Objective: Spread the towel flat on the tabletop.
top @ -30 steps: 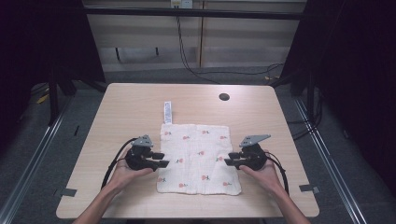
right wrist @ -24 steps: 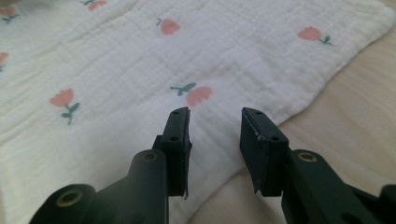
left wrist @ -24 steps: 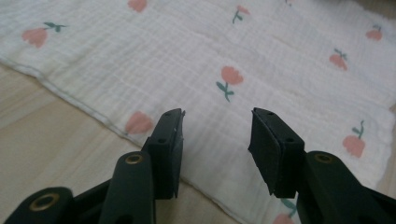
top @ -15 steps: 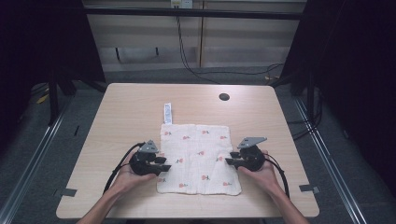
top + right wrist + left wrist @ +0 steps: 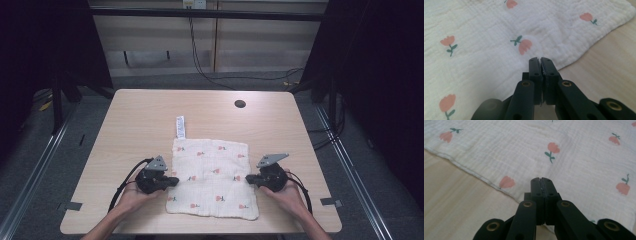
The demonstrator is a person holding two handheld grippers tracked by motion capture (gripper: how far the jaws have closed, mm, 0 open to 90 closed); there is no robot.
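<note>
A white cloth [image 5: 212, 177] printed with small red flowers lies flat on the near half of the table. My left gripper [image 5: 175, 180] rests at its left edge, pointing inward, and its jaws have just been closing. In the left gripper view the left gripper [image 5: 541, 180] is shut over the cloth [image 5: 574, 150], and I see no fabric between the jaws. My right gripper [image 5: 248, 178] rests at the right edge and has also just been closing. In the right gripper view the right gripper [image 5: 540, 59] is shut at the hem of the cloth [image 5: 486, 37], again with no fabric between the jaws.
A white label strip [image 5: 180, 127] sticks out from the cloth's far left corner. The wooden table [image 5: 135, 120] has a round cable hole [image 5: 240, 104] near its far edge. Dark frames and floor rails flank the table.
Both grippers' jaws have closed. The hands have stayed at the cloth's left and right edges, and the cloth lies as before.
</note>
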